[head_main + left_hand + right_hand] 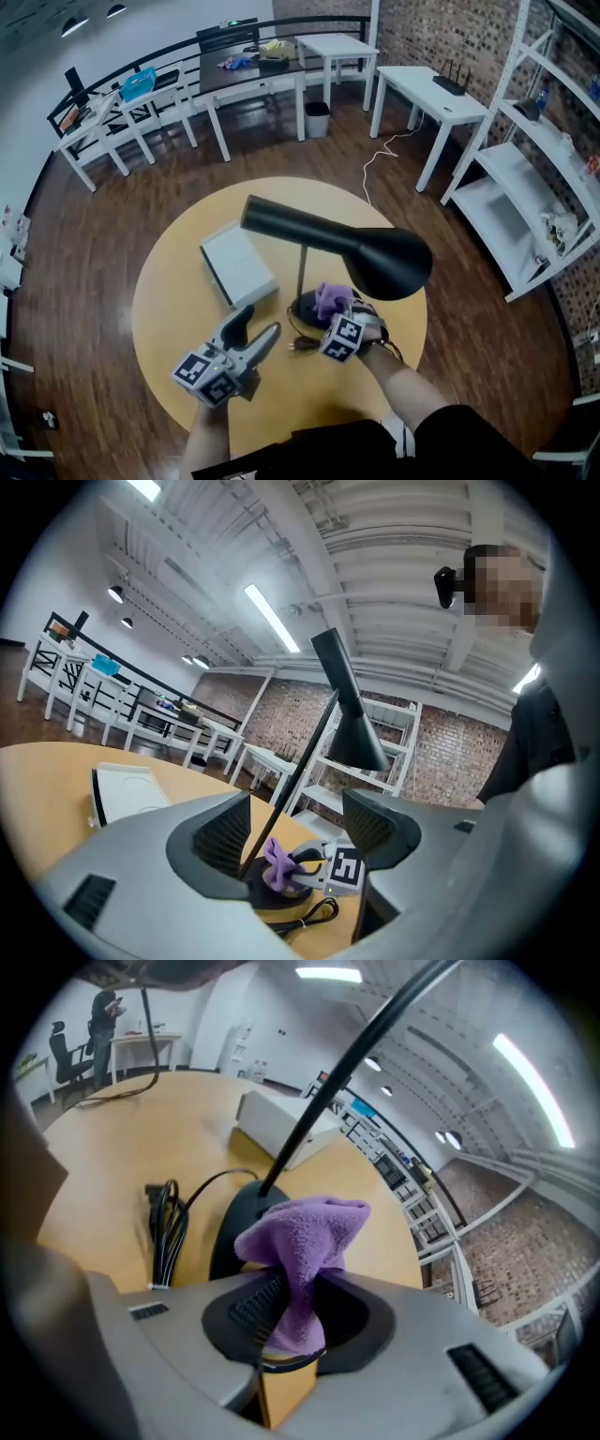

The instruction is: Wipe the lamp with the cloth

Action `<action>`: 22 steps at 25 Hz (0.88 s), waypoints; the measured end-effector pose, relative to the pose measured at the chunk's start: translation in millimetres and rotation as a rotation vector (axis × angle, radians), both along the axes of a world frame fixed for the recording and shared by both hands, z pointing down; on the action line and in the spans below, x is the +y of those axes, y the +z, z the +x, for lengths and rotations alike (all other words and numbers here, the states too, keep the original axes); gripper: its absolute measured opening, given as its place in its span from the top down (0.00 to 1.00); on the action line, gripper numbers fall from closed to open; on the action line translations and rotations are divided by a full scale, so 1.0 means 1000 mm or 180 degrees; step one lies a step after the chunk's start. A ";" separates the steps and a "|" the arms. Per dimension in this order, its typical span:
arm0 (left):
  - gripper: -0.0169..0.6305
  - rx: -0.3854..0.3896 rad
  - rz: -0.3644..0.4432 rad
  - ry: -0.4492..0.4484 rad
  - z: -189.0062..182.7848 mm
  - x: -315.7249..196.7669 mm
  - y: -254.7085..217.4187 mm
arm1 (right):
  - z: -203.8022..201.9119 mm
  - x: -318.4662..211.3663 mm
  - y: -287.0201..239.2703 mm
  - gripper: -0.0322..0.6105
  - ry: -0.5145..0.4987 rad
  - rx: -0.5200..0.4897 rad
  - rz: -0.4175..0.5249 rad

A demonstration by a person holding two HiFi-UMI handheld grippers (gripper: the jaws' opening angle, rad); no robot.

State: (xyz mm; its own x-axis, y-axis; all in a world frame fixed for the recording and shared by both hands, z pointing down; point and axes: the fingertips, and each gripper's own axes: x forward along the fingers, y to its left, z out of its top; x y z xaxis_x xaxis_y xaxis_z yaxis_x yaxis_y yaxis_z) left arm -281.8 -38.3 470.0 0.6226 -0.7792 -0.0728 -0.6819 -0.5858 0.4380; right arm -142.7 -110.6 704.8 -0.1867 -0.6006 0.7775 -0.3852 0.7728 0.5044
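A black desk lamp stands on the round wooden table, its thin stem rising from a round black base. My right gripper is shut on a purple cloth, which rests over the lamp's base. The cloth bunches out past the jaws. My left gripper is open and empty, held level to the left of the base, with the lamp stem showing between its jaws.
A white flat box lies on the table left of the lamp. The lamp's coiled black cord lies beside the base. White tables, a bin and white shelving stand around the room on the dark wooden floor.
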 end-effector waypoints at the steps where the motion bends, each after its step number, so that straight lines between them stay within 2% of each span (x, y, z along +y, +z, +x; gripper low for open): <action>1: 0.50 -0.0003 0.0005 0.0022 -0.003 0.000 0.000 | -0.003 -0.007 -0.006 0.81 0.0056 -0.0099 0.0090; 4: 0.50 -0.0091 -0.0016 0.0077 -0.009 0.002 0.003 | -0.015 -0.026 -0.008 0.81 0.0119 -0.0252 0.0241; 6: 0.50 -0.0207 -0.0045 0.0097 -0.015 0.004 0.008 | -0.025 -0.032 0.003 0.81 0.0084 -0.0211 0.0192; 10: 0.50 -0.0215 -0.0034 0.0156 -0.022 0.011 0.009 | -0.048 -0.029 0.013 0.81 0.0017 -0.0165 -0.0033; 17: 0.50 -0.0272 -0.0131 0.0146 -0.030 0.012 0.016 | -0.038 -0.038 0.020 0.81 0.0109 -0.0048 -0.0125; 22: 0.50 -0.0221 -0.0097 0.0170 -0.024 0.014 0.017 | 0.014 -0.043 0.039 0.81 0.0588 0.0218 -0.0211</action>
